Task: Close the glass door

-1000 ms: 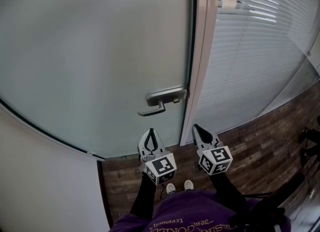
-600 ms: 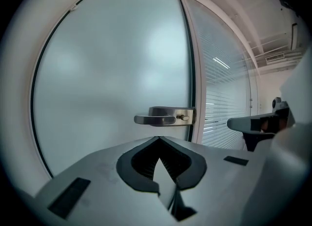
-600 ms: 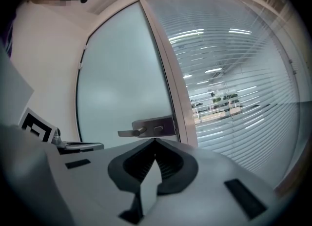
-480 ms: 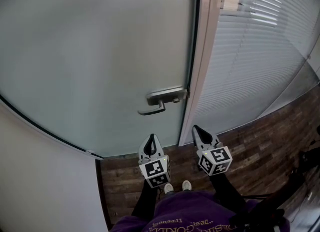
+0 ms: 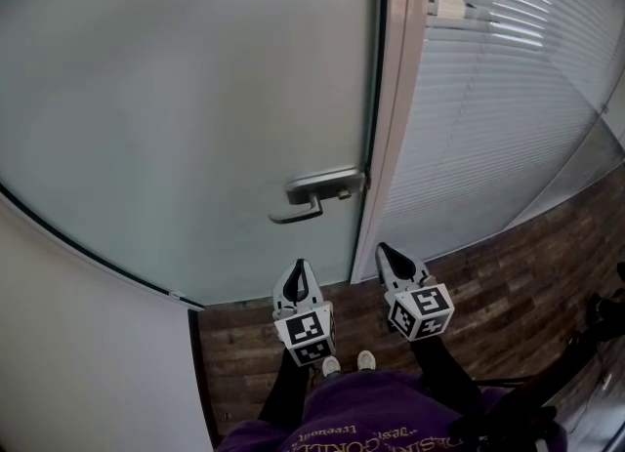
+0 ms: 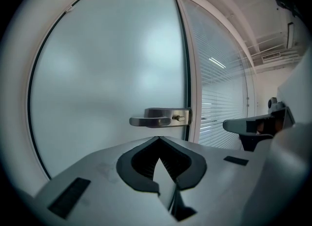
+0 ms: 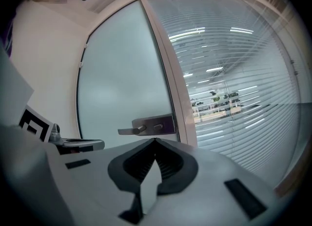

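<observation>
While both grippers hang low before it, the frosted glass door (image 5: 195,99) stands just ahead, its right edge against the door frame (image 5: 395,128). Metal handle (image 5: 317,194) at the door's right edge, lever pointing left. Left gripper (image 5: 298,269): fingers pressed together, nothing held, below the handle and apart from it. Right gripper (image 5: 384,250): fingers likewise together, empty, before the frame. Slatted blinds (image 5: 508,89) right of the frame. Wood floor (image 5: 508,274) underneath.
</observation>
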